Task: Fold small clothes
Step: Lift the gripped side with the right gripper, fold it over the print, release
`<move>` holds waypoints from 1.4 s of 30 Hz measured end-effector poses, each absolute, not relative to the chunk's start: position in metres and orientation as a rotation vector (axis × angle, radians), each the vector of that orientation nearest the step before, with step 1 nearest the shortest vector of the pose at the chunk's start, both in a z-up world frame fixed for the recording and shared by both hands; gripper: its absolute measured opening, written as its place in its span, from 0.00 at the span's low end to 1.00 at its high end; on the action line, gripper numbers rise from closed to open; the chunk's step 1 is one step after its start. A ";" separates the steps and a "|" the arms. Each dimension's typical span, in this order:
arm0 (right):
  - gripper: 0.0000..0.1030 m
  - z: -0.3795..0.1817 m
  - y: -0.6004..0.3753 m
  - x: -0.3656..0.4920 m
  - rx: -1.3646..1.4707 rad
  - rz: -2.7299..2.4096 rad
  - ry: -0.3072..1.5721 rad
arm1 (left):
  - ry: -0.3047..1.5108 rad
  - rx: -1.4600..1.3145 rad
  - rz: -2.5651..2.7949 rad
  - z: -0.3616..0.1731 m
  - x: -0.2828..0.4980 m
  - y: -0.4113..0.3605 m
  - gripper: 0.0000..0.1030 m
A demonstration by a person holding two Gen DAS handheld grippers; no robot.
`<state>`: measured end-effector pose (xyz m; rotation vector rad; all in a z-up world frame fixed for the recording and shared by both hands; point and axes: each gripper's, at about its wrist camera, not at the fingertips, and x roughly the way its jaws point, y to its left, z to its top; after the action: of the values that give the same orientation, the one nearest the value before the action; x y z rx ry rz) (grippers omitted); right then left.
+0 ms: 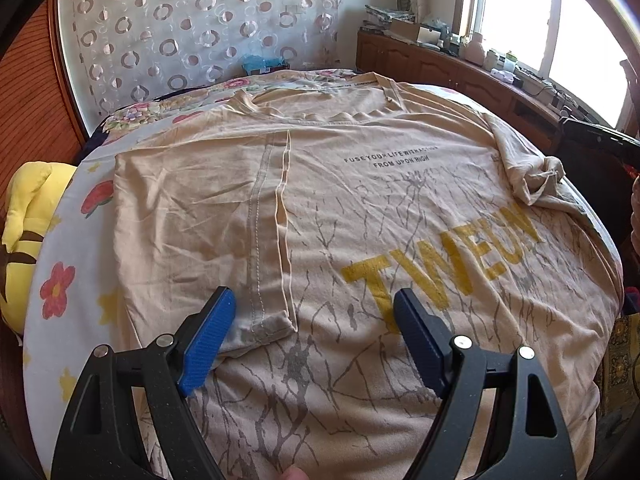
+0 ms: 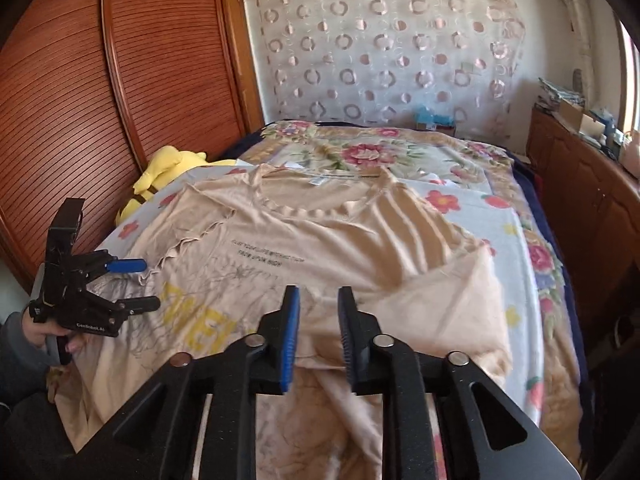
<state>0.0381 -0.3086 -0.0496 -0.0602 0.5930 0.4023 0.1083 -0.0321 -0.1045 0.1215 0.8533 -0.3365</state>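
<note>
**A:** What lies in front of the grippers?

**B:** A beige T-shirt [image 1: 360,208] is spread across a bed with a floral bedsheet [image 1: 60,264]. Its collar points toward the far wall, where a sheer curtain with circle patterns [image 1: 192,28] hangs. Yellow letters and grey branch-like lines are printed on the shirt. In the left wrist view one side is folded inward over the body, with its stitched hem running down the middle. In the right wrist view, the sleeve on the right side is turned in over the shirt.

**A:** And the left gripper?

**B:** The left gripper [image 1: 316,336] hovers just over the near part of the shirt, its blue pads spread wide, with nothing held between them. The right wrist view shows it at the left edge, held in a hand [image 2: 48,336] in a grey sleeve.

**A:** The right one?

**B:** The right gripper [image 2: 318,336] is above the shirt's near right side. Its jaws stand a narrow gap apart. No cloth appears pinched between the pads.

**A:** Anything else nearby?

**B:** A yellow plush toy [image 2: 160,176] lies at the bed's left edge beside a slatted wooden wardrobe [image 2: 100,92]. A wooden cabinet [image 2: 580,200] stands to the right.
</note>
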 end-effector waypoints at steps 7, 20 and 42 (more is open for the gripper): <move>0.35 -0.039 -0.360 0.022 -0.054 0.178 0.586 | 0.854 0.134 -0.330 -0.105 0.108 -0.033 0.80; 0.35 -0.079 -0.337 0.066 -0.115 0.238 0.756 | 0.853 0.133 -0.331 -0.105 0.108 -0.034 0.80; 0.05 -0.047 -0.329 0.092 -0.109 0.299 0.660 | 0.853 0.133 -0.331 -0.106 0.108 -0.034 0.80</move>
<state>0.0922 -0.3288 -0.0472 -0.1087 0.6602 0.2991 0.1083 -0.0344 -0.1055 0.1331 0.8527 -0.3310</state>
